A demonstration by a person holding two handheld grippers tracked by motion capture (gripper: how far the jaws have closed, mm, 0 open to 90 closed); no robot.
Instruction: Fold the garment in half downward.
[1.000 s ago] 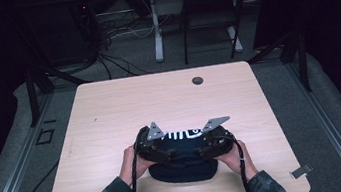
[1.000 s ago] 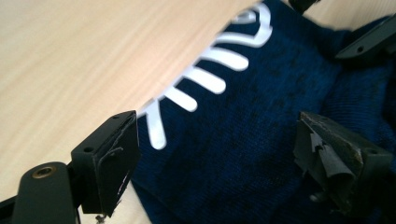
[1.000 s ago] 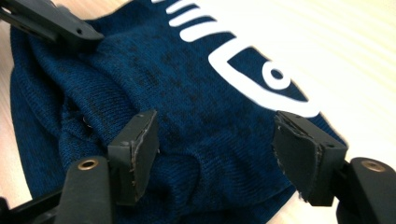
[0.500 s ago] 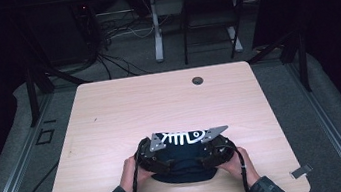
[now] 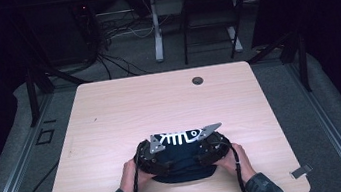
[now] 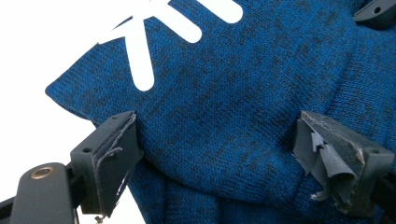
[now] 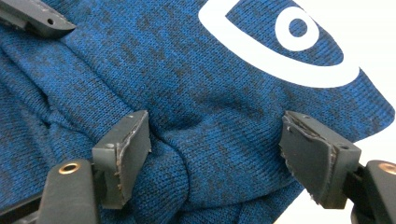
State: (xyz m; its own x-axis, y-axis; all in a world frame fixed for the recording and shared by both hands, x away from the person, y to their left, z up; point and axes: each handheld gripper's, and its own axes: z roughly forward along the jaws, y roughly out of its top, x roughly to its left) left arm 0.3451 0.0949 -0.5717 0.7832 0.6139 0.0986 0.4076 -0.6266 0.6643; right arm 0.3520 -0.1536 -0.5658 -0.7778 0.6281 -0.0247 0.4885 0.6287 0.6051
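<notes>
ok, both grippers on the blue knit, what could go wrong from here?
1. The left gripper has torn pad lining on its fingers; it may snag the blue knit garment.
2. The right gripper has just been opening with fabric bunched between the jaws, so that fold could slump.

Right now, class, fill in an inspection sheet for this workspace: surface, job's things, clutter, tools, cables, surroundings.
Surface: pale wooden table, round hole near far edge.
Job's things: blue knit garment with white fish-skeleton print, bunched at near edge.
Clutter: nothing seen.
Tools: left tool and right tool both open, jaws straddling the cloth; right jaws have just been opening.
Cables: one trailing from each tool; a tangle on the floor.
Surroundings: dark room, table legs beyond.
</notes>
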